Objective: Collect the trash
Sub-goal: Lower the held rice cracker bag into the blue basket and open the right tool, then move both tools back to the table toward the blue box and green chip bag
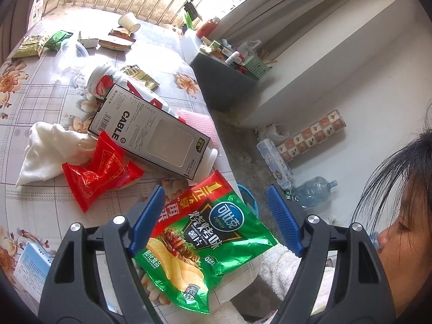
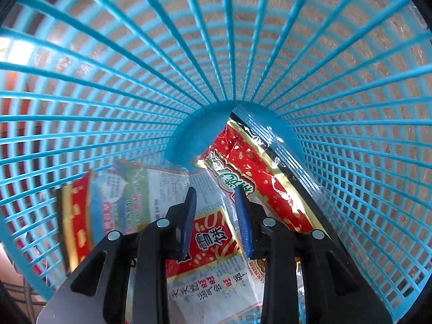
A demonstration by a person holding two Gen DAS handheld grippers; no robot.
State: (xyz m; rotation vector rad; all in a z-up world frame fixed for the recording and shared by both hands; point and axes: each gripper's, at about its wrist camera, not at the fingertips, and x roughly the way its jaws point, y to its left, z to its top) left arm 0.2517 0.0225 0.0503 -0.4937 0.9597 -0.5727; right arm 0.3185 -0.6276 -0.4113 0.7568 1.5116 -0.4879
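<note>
Step in hand, as judged: bin one wrapper, collect the next.

Right gripper [image 2: 217,221], inside the blue mesh wastebasket [image 2: 81,86], pointing down: jaws partly apart, clear-and-red snack wrapper [image 2: 213,264] seen between them; whether gripped or released cannot be told. Release fully and lift straight out, clear of the mesh wall.

Left gripper [image 1: 216,216]: jaws wide, grasping nothing, straddling the green crisp bag [image 1: 199,243] overhanging the table's near edge [image 1: 237,278]. Lower until both pads flank the bag, then close.

Further along the table: red wrapper [image 1: 97,175], cable box [image 1: 148,132], white cloth [image 1: 51,151], paper cup [image 1: 129,21] near the far edge.

Basket floor mostly covered; far-edge items too small to identify.
</note>
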